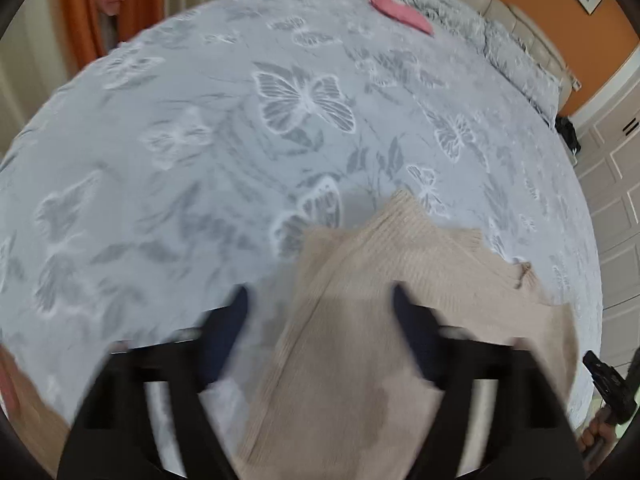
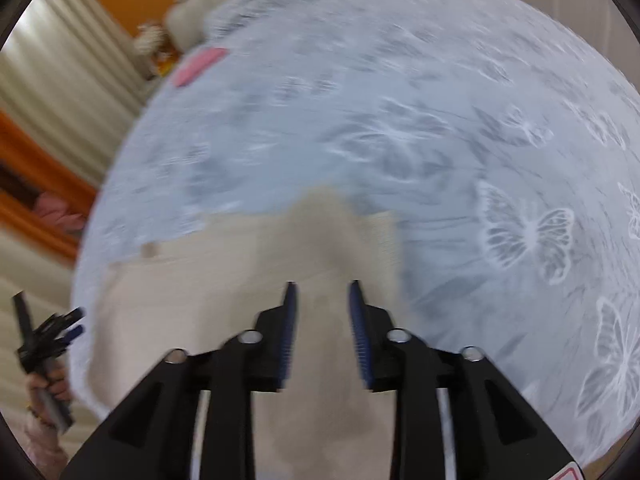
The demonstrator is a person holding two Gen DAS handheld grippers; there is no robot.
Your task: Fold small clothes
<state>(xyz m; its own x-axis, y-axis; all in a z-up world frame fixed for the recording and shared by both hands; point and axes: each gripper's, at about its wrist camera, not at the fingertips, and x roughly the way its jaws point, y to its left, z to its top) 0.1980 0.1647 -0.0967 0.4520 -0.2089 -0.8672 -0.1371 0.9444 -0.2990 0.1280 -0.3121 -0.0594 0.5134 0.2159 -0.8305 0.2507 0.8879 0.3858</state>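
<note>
The beige knitted garment (image 1: 400, 280) lies on the bed, on a grey-blue bedspread (image 1: 200, 140) printed with white butterflies. It is partly folded: one ribbed strip, maybe a sleeve, lies over the body of it, and a ribbed edge points away from the cameras. In the right wrist view the same garment (image 2: 224, 280) spreads to the left under the claw.

The left gripper (image 1: 320, 300) is wide open above the near part of the garment. Its right finger is over the knit and its left finger is over the bedspread; it holds nothing. The picture is blurred, so I cannot tell if the fingers touch the cloth.

The right gripper (image 2: 323, 300) is partly open, with a clear gap between its blue pads (image 2: 289, 320). The beige knit shows in the gap, but nothing is clamped.

Far on the bedspread lies a pink cloth (image 1: 402, 14), near a fluffy grey blanket (image 1: 480, 40).
</note>
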